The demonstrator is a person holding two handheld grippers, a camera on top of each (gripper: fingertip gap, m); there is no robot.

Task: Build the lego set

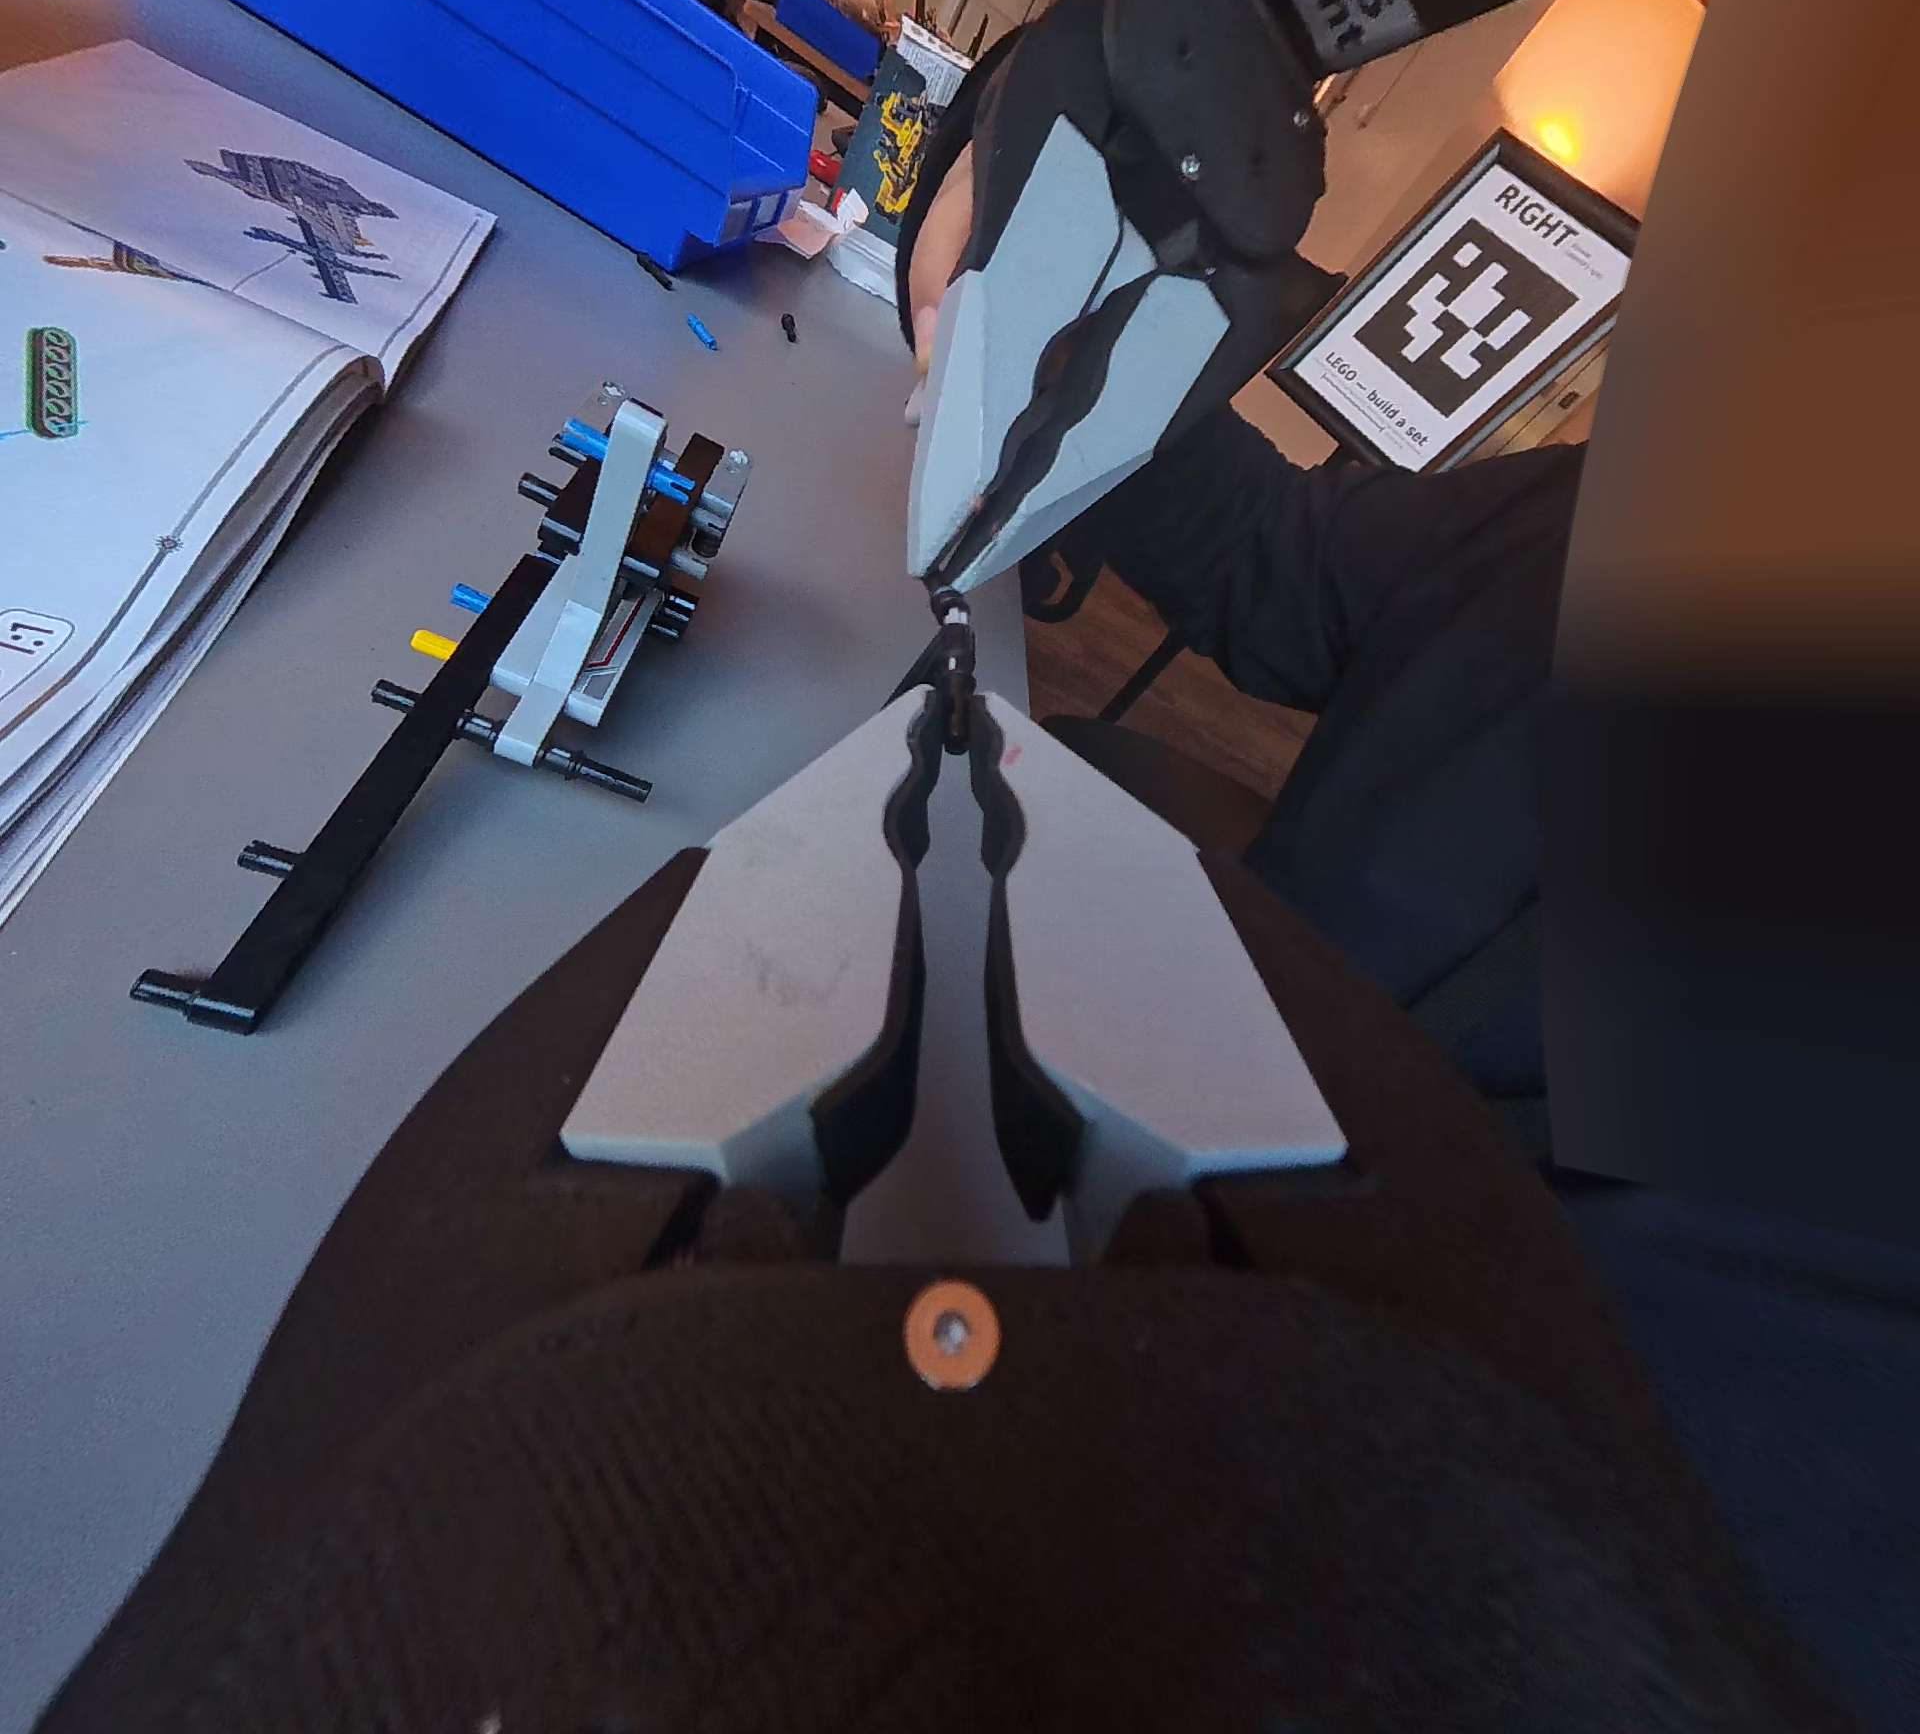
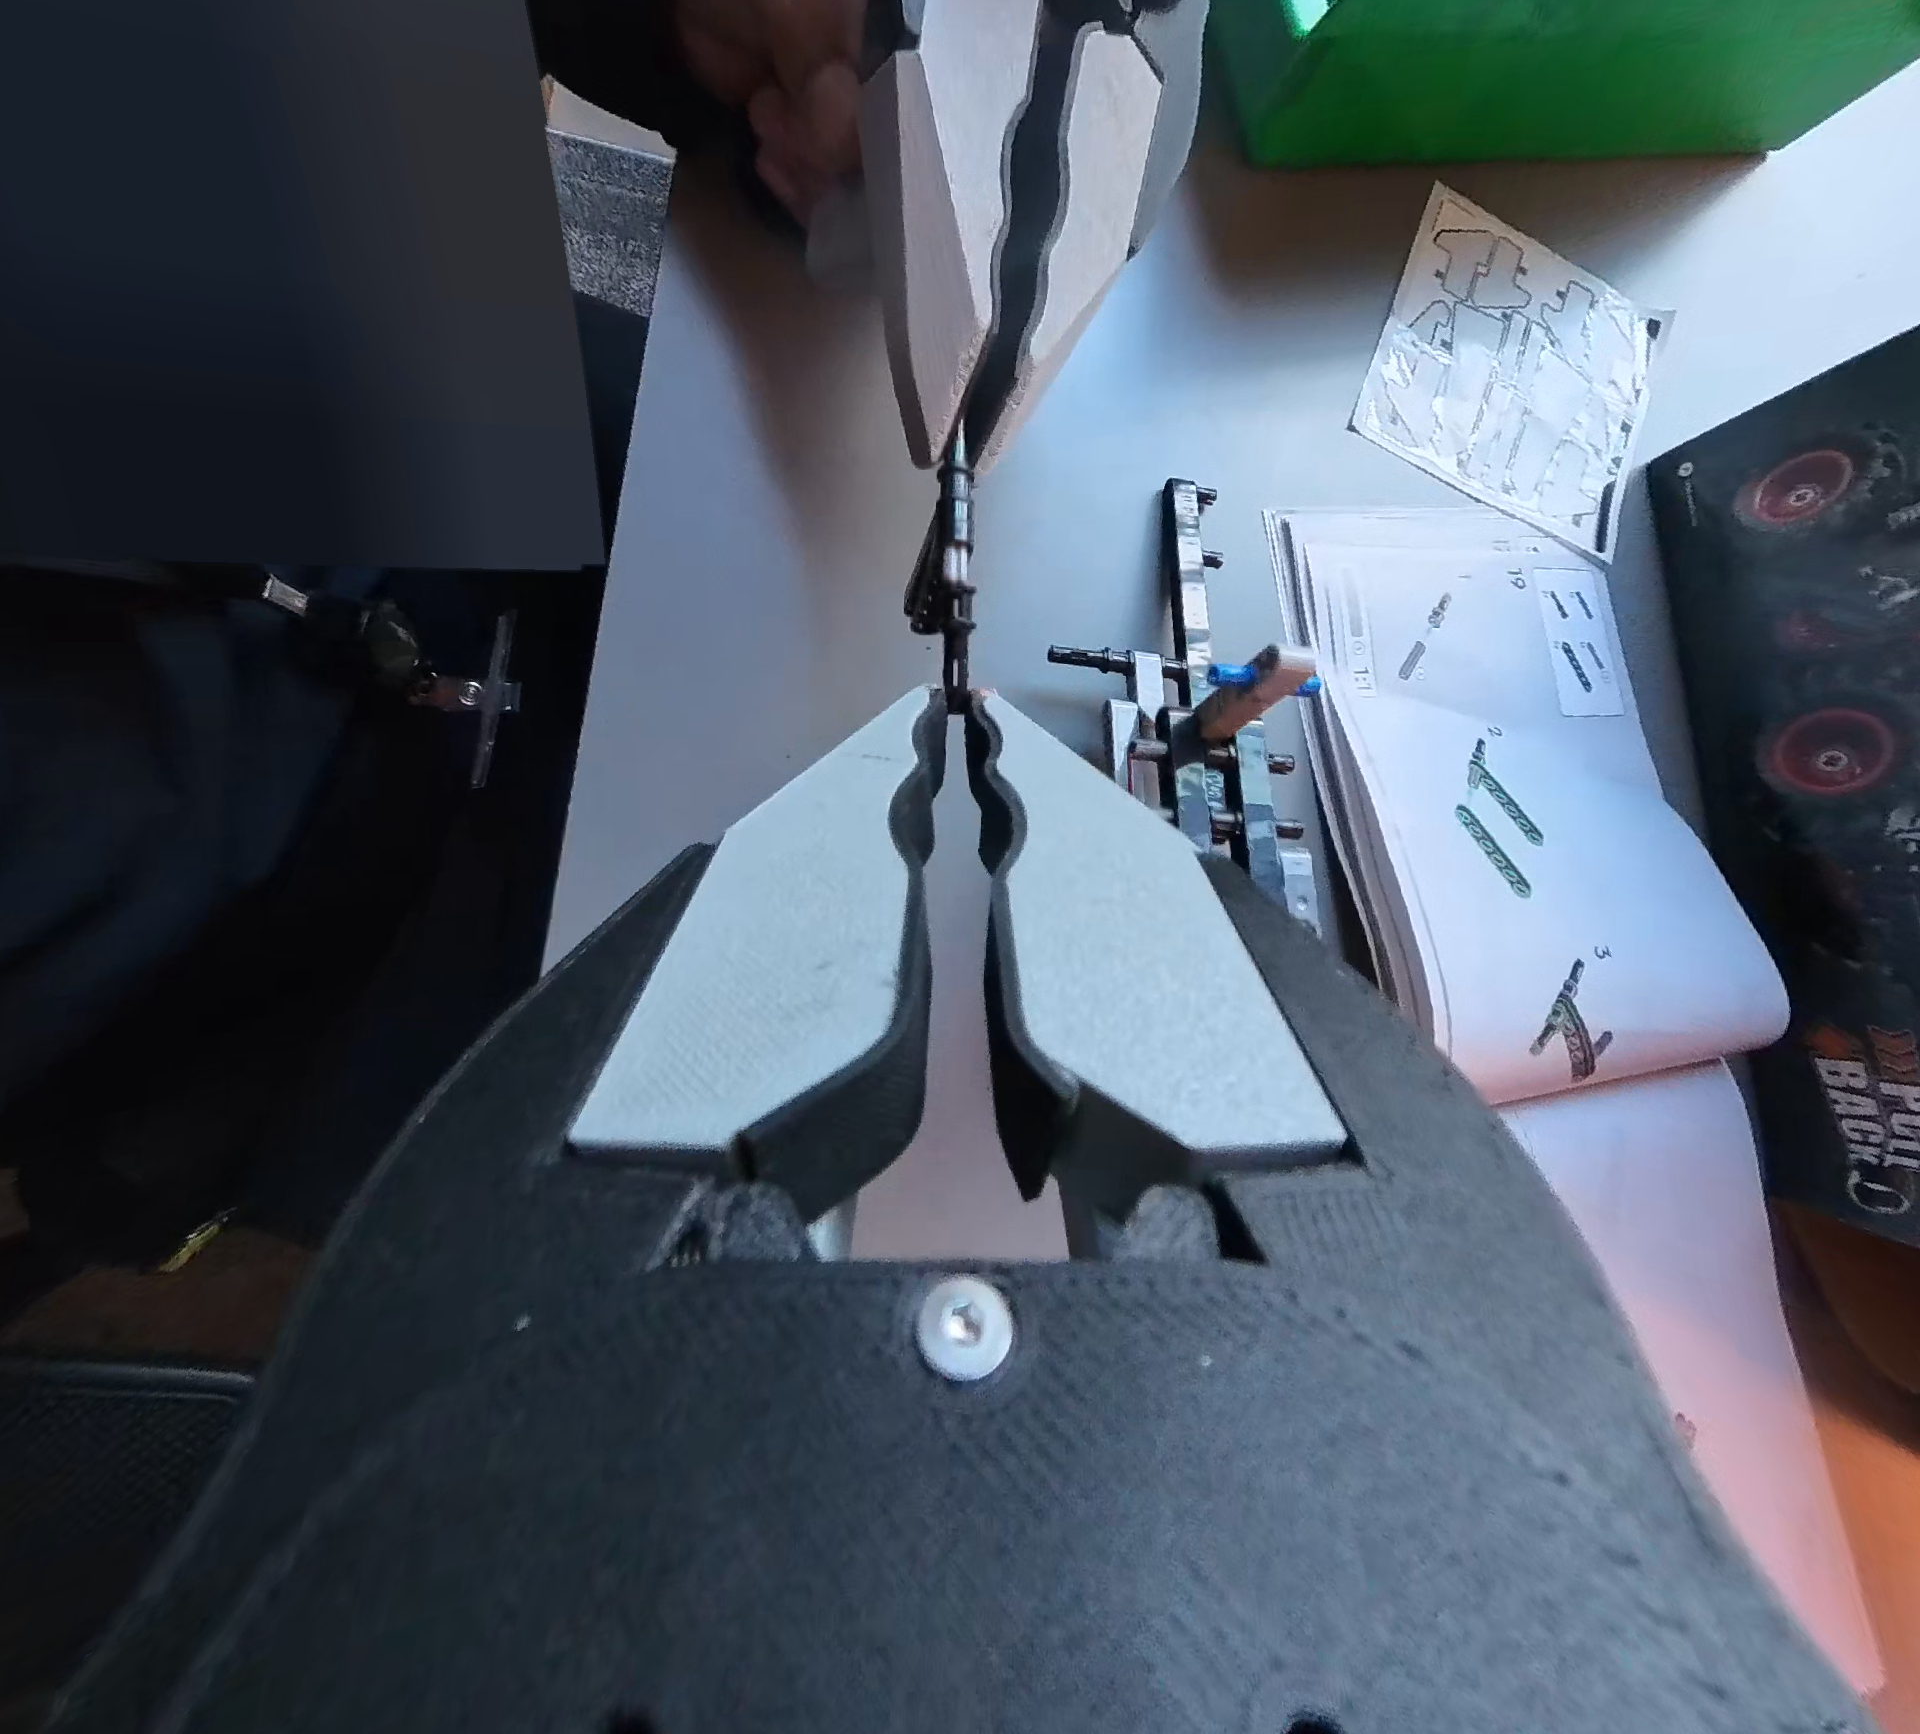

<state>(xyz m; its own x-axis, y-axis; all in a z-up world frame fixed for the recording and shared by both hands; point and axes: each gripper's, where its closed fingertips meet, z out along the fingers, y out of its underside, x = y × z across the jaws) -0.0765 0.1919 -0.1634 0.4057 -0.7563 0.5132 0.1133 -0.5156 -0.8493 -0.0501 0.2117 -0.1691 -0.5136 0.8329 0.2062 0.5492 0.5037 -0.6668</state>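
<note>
A thin black axle piece [image 1: 952, 645] with small collars on it hangs in the air over the table's near edge, and also shows in the right wrist view [image 2: 954, 583]. My left gripper [image 1: 954, 710] is shut on one end of it. My right gripper [image 2: 958, 695] is shut on the other end. The two grippers point tip to tip; the right gripper [image 1: 940, 578] comes down from above in the left wrist view, and the left gripper [image 2: 961, 463] does so in the right wrist view. The partly built black, grey and white lego model [image 1: 582, 624] lies on the grey table [image 1: 260, 1165], also in the right wrist view [image 2: 1195, 749].
An open instruction booklet [image 1: 156, 437] [image 2: 1507, 801] lies beside the model. A blue bin [image 1: 468, 22] stands behind, with a loose blue pin [image 1: 701, 330] and black pin [image 1: 790, 326] near it. A green parts bin [image 2: 1558, 22], a sticker sheet [image 2: 1507, 354] and the set's box [image 2: 1808, 749] are nearby. The tips of one gripper are about 4 centimeters away from the tips of the other.
</note>
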